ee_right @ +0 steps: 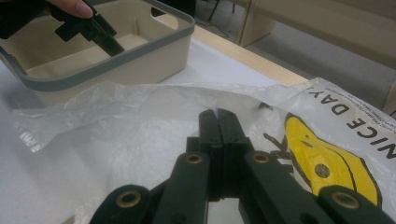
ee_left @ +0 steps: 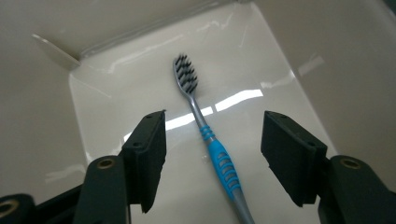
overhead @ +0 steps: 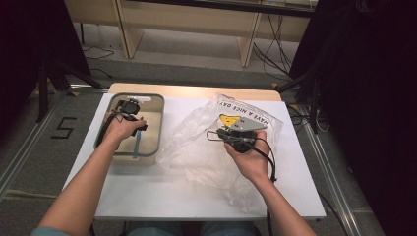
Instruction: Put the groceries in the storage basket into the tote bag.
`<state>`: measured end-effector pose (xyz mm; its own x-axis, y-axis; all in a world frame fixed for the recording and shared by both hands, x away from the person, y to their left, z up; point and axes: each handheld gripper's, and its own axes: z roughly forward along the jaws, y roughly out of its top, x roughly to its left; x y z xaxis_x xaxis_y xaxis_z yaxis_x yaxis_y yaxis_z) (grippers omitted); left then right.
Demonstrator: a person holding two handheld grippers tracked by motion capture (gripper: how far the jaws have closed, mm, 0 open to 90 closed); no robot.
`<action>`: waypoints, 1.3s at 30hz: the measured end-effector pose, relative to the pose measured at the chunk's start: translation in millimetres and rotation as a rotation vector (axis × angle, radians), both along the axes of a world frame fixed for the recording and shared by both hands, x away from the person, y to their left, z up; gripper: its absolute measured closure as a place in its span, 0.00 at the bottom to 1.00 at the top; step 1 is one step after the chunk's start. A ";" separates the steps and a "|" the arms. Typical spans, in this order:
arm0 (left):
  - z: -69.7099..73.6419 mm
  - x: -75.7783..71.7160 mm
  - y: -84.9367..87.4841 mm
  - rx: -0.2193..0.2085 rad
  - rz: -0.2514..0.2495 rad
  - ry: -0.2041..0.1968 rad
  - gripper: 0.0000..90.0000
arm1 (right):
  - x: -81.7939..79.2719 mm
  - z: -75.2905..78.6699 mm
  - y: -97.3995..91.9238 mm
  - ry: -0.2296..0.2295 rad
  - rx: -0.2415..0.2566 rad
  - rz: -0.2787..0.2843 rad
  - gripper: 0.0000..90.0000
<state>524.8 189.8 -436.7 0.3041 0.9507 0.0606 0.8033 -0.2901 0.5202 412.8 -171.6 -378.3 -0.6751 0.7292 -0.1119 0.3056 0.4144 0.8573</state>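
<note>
Here, the key relation is how the toothbrush (ee_left: 205,130) lies against the left gripper (ee_left: 212,144). The toothbrush rests flat on the floor of a beige bin (overhead: 160,115) with a grey rim, which stands on the left part of the white counter (overhead: 147,191). In the left gripper view, the fingers (ee_left: 149,149) stand apart, one on each side of the brush, neither touching it. The brush's long axis runs away from the gripper: dark bristles at the far end, grey neck in the middle, blue ribbed handle nearest, passing between the two fingers slightly right of centre. So the fingers straddle the handle across its width, which looks like a good line for closing on it once lowered. In the high view, the left hand (overhead: 120,129) holds this gripper down inside the bin, clearly the nearer of the two. The right gripper (ee_right: 219,121) rests well apart, over a crumpled clear plastic bag (overhead: 196,142) with a yellow print, its fingers pressed together and seemingly empty in the right gripper view.
</note>
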 end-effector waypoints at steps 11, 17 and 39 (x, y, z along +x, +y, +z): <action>-8.8 2.3 -1.3 0.011 -0.007 0.091 0.51 | -0.2 0.0 -0.1 0.001 0.001 -0.001 1.00; -11.0 3.6 -4.1 0.017 -0.016 0.097 0.52 | -0.5 0.1 -0.6 0.000 0.001 0.000 1.00; -22.5 8.8 -4.3 0.018 -0.019 0.161 0.63 | 0.5 -1.8 -1.7 0.007 -0.003 -0.001 1.00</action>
